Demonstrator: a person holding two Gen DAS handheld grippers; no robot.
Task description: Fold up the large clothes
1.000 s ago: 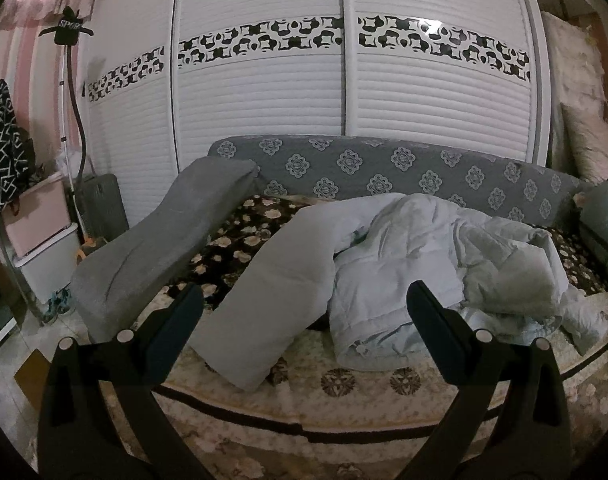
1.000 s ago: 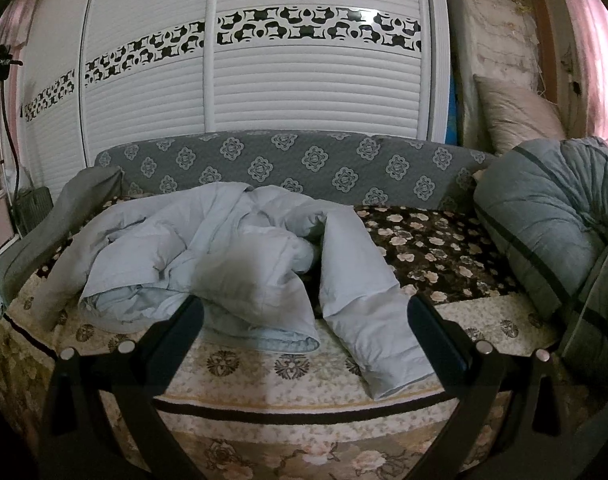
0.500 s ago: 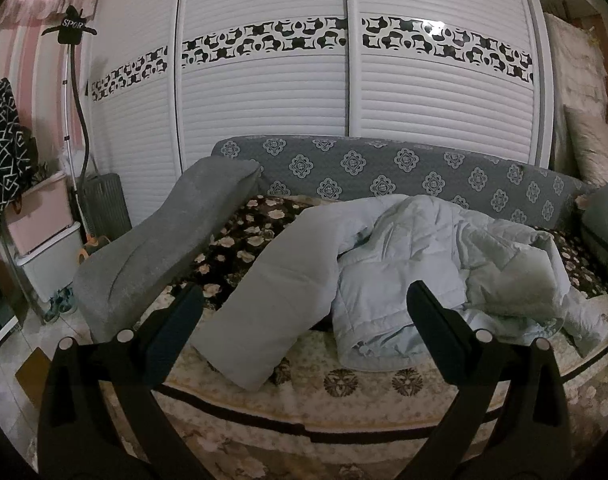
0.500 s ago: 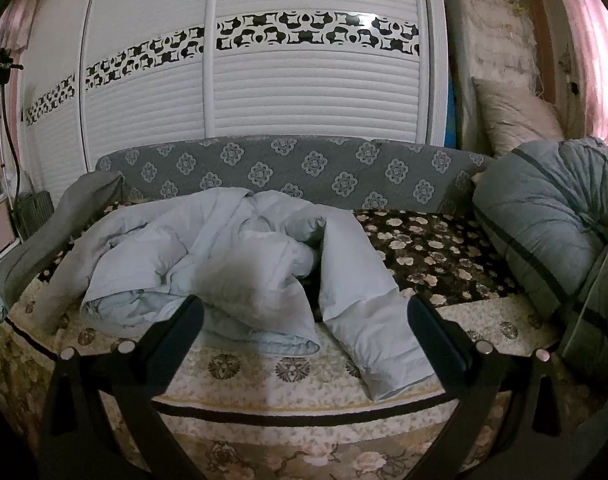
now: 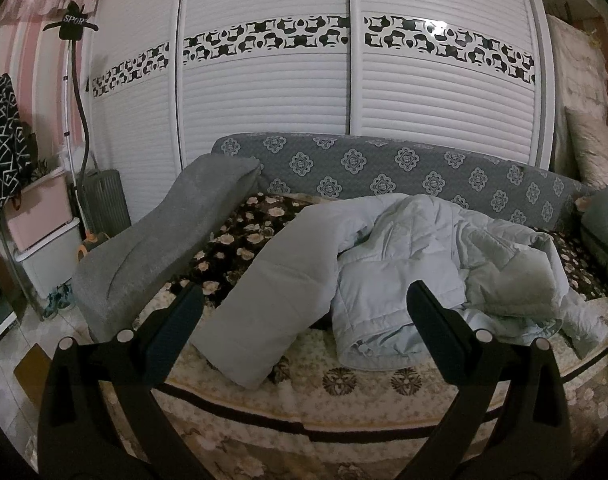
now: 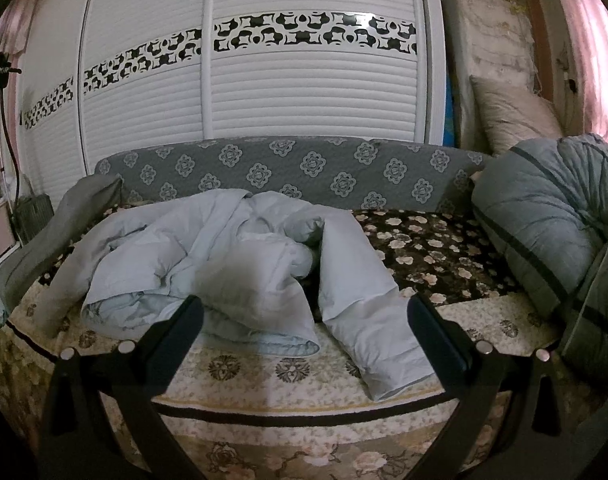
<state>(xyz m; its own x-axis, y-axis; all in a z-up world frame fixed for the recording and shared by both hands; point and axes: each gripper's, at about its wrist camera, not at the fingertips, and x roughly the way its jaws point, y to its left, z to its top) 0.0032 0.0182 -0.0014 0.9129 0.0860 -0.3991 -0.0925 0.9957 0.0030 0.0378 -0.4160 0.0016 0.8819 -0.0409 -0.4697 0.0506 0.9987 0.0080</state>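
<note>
Lying crumpled near the front edge of the floral-covered bed [image 5: 383,404] is a pale blue quilted padded coat [image 5: 403,280], both sleeves trailed toward that edge.
The left gripper [image 5: 304,304] and right gripper [image 6: 304,308] are held short of the front edge, fingers spread wide apart, nothing clamped; a grey folded blanket [image 5: 164,248] is draped over the bed's left end.

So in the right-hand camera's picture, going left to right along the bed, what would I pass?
Grey blanket → crumpled pale blue padded jacket → its sleeve hanging toward the bed's edge → dark flowered bedspread → rolled grey quilt.
</note>
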